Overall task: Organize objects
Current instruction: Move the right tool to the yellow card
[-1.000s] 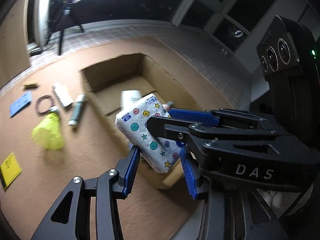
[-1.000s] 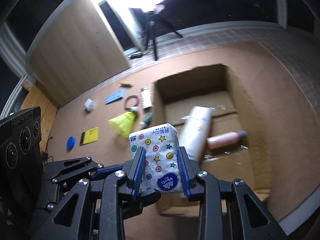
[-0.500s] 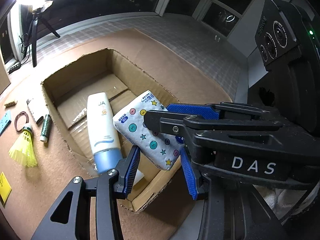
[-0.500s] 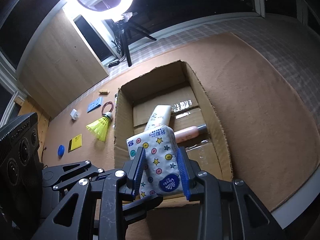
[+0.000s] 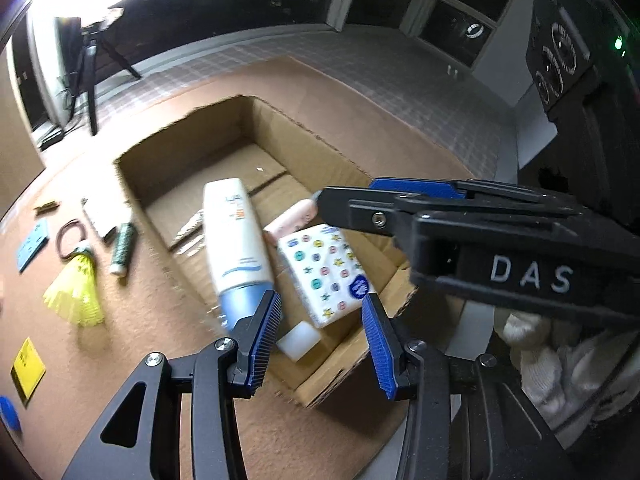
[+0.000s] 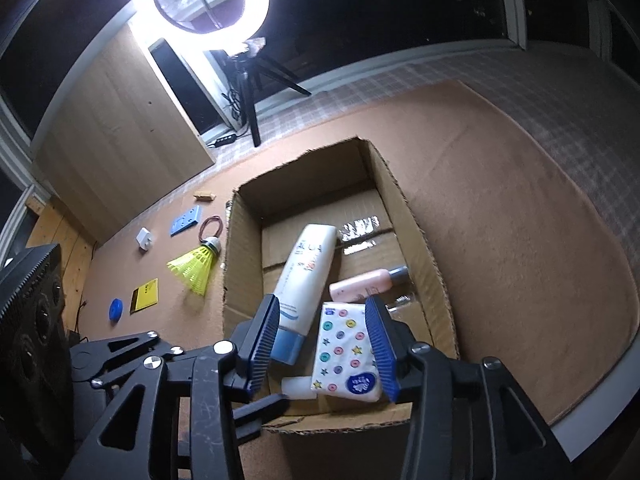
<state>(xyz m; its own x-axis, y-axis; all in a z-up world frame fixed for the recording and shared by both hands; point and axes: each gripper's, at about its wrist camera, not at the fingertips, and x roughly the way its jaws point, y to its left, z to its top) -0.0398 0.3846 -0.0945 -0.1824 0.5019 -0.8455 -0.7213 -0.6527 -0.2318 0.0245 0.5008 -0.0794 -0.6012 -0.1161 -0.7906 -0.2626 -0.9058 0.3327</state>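
Right gripper [image 6: 322, 346] jaws opening, empty; tissue pack [image 6: 347, 354] in box [image 6: 420, 240]; left gripper [image 5: 320, 334] parted; tube's print possibly blurred.

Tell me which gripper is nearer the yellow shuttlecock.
Left. The shuttlecock lies on the mat just left of the left gripper; the right gripper, jaws opening, hangs over the box beyond it.

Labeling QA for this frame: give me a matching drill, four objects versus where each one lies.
Things:
1. tissue pack
2. shuttlecock
3. pink bottle
4. blue disc

Places:
A. on the mat, just left of the box
B. in the box, at its near end
C. on the mat, far left, beside the yellow card
D. in the box, right of the white tube

Pairs: 1-B, 2-A, 3-D, 4-C
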